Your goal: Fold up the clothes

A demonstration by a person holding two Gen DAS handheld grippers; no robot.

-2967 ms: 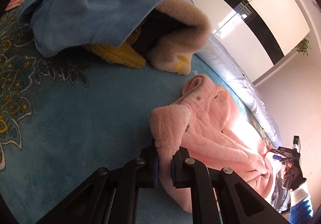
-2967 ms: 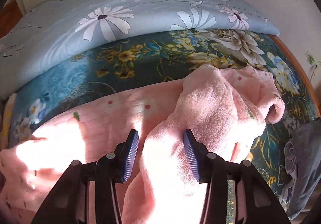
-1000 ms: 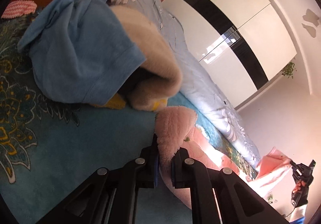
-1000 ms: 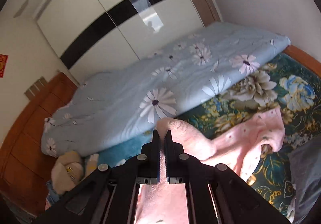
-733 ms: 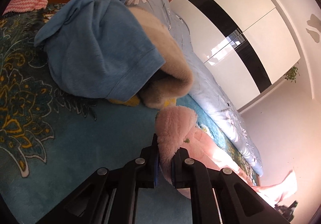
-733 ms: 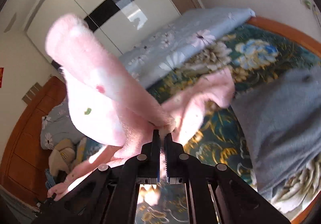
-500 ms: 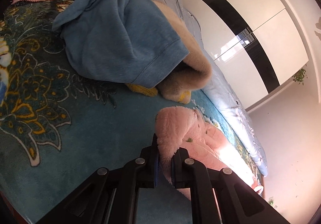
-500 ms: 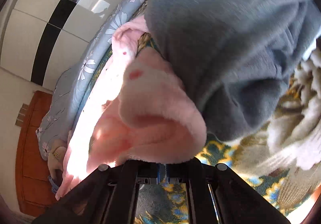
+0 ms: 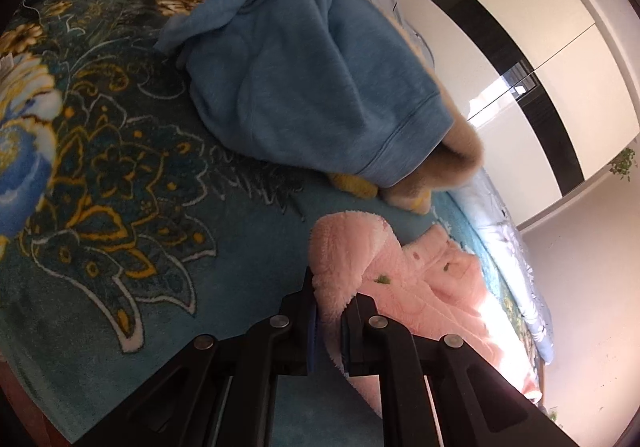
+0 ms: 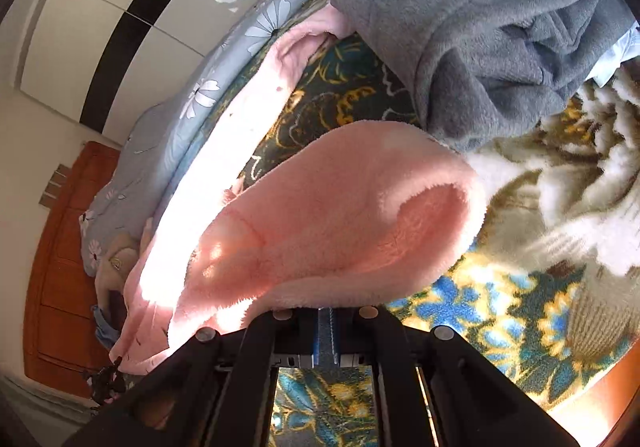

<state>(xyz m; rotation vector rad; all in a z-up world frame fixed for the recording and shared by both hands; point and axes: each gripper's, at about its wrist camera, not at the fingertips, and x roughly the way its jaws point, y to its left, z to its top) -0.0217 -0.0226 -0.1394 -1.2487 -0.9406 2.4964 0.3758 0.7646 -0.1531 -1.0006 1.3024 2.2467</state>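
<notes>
left tongs clamped on one end of the pink fleece garment, right tongs pinched on the other end, so its long axis runs stretched between them low over the bed, ready to lay flat.

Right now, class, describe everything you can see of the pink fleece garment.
The pink fleece garment is fluffy, pale pink with small red and green specks. It lies stretched across the patterned blanket, partly sunlit. The left hand-held gripper pinches one bunched end; the right hand-held gripper pinches a folded-over end beside a grey garment.
</notes>
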